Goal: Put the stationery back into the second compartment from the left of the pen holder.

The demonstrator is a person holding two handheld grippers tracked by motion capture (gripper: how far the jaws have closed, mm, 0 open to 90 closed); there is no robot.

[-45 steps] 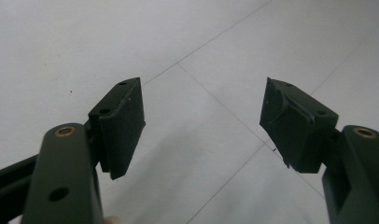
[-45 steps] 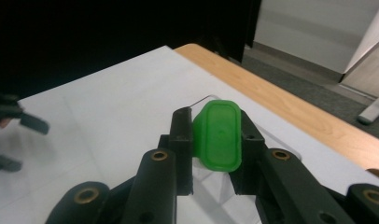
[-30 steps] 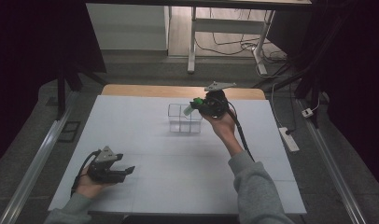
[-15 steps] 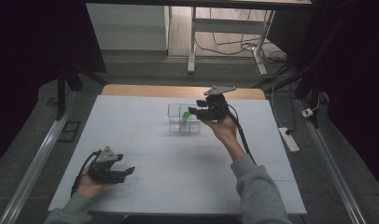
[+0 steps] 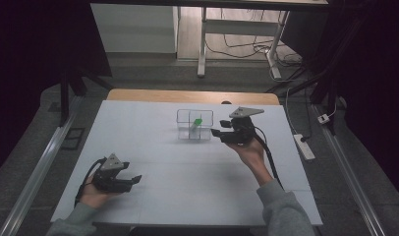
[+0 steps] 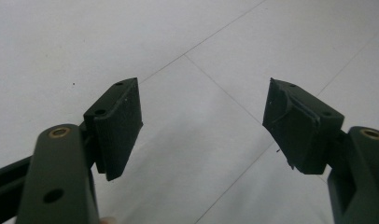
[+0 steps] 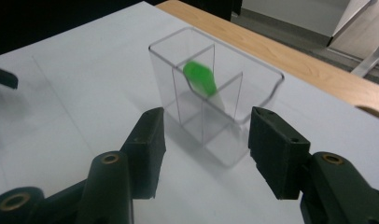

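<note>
Moved: the right gripper (image 5: pixel 217 132) has come away from above the box (image 5: pixel 194 125) to its right side, its jaws have just been opening, and nothing is between them; the green piece (image 5: pixel 197 121) it carried a second ago now sits in the box.
Left gripper (image 5: pixel 133 180): at the near left of the table (image 5: pixel 153 162), unmoved, jaws apart and empty over the bare white top.
Step in hand: the retreat after the drop, I judge.
Doing it well: keep the jaws apart, draw the right gripper back level and clear of the box's near wall so the light box is not nudged.
Green piece: a small bright green lump with a paler lower end, blurred, leaning against a divider.
Where: inside a rear compartment of the box.
Box: clear plastic, split into four by crossed dividers, upright at the table's far middle.
</note>
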